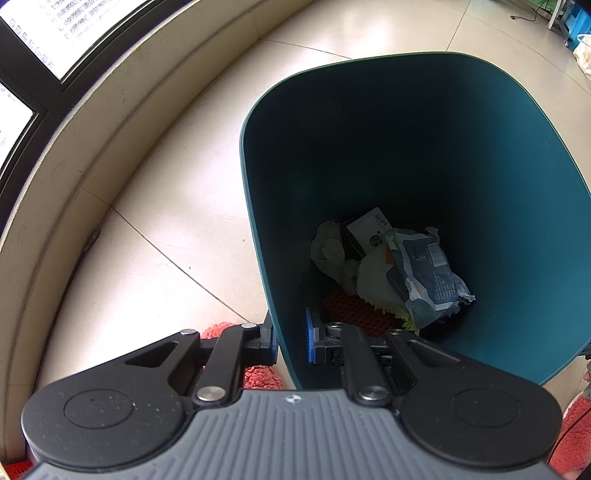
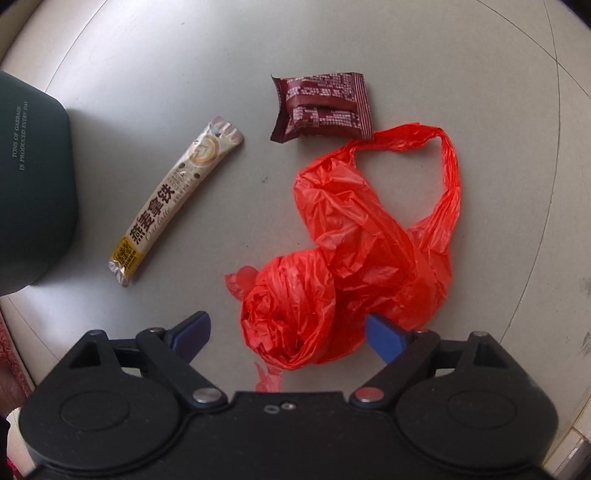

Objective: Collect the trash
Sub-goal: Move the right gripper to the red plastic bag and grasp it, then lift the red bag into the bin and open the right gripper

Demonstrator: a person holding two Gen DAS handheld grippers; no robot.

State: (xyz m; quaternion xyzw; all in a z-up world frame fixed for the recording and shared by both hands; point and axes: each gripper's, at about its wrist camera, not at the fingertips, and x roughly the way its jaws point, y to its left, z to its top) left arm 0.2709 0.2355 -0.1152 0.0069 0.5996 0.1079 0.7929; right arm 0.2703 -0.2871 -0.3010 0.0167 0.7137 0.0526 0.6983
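Note:
A dark teal trash bin [image 1: 406, 147] stands on the floor, and my left gripper [image 1: 291, 341] is shut on its near wall, one finger inside and one outside. At the bottom of the bin lie a blue-grey snack packet [image 1: 428, 273], a white box [image 1: 369, 229] and crumpled tissue. In the right wrist view my right gripper [image 2: 290, 332] points straight down and stands open around the lower part of a crumpled red plastic bag [image 2: 351, 240]. On the floor beyond it lie a cream latte stick sachet [image 2: 177, 199] and a maroon wrapper [image 2: 321, 107]. The bin [image 2: 33, 184] shows at the left edge.
A low beige ledge [image 1: 110, 122] under a dark-framed window curves along the left of the tiled floor [image 1: 166, 221]. A red fluffy mat [image 1: 258, 373] lies under the left gripper. Blue crates [image 1: 580, 22] stand far off at the top right.

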